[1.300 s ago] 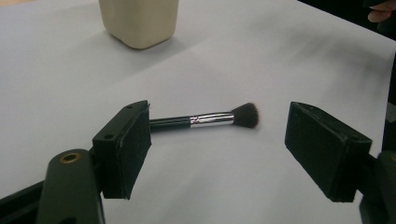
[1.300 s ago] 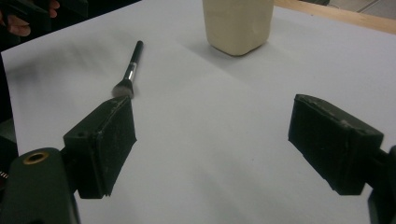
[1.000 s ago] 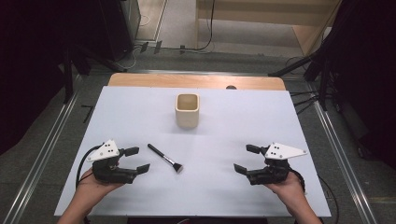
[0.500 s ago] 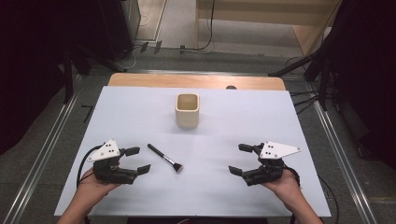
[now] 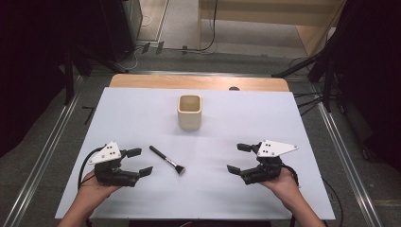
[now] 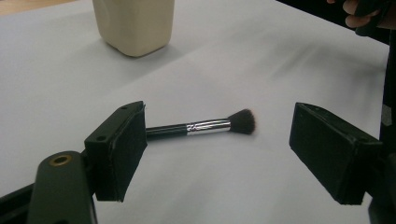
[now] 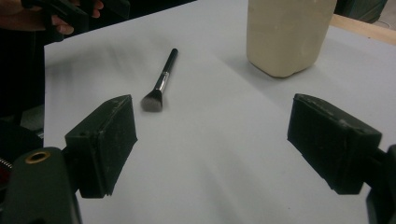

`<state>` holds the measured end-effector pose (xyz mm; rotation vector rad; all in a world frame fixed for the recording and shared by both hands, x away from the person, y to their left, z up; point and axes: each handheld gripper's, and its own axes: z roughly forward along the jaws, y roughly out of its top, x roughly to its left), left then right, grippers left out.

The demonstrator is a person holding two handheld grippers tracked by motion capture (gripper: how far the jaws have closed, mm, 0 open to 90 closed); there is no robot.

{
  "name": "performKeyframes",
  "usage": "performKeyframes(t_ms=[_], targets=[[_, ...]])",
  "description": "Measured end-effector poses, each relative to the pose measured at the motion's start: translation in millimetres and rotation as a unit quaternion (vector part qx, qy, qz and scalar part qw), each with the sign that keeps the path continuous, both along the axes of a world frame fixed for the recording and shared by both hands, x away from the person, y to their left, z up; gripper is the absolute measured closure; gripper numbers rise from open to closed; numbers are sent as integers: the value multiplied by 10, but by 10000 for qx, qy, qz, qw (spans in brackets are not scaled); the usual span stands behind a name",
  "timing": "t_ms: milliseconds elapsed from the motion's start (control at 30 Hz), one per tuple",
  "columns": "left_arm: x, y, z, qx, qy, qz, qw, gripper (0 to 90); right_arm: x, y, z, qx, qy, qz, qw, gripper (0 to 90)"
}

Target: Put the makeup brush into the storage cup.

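brush (image 5: 167, 160): light, stiff handle, soft bristles | grip: mid-handle | left tool (image 5: 140, 161): jaws apart, empty | right tool (image 5: 239, 158): apart

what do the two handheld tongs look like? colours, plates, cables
Both are black, each with two blocky rectangular jaws faced with dark pads. The left tongs and right tongs each carry a grey three-cornered plate on top, dotted with small dark holes. A black cable loops out behind each body. In both gripper views a brass-coloured ring sits in the near jaw arm. The forearms are bare, with no sleeves.
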<state>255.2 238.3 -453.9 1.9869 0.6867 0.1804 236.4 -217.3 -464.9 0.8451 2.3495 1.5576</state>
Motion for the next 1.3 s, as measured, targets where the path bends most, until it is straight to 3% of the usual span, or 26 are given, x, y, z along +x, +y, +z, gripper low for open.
performKeyframes(t_ms=[1300], targets=[[-1,-18,-10,32,16,-51,10000,192,134,533,22,1,-36,321,9995,168]])
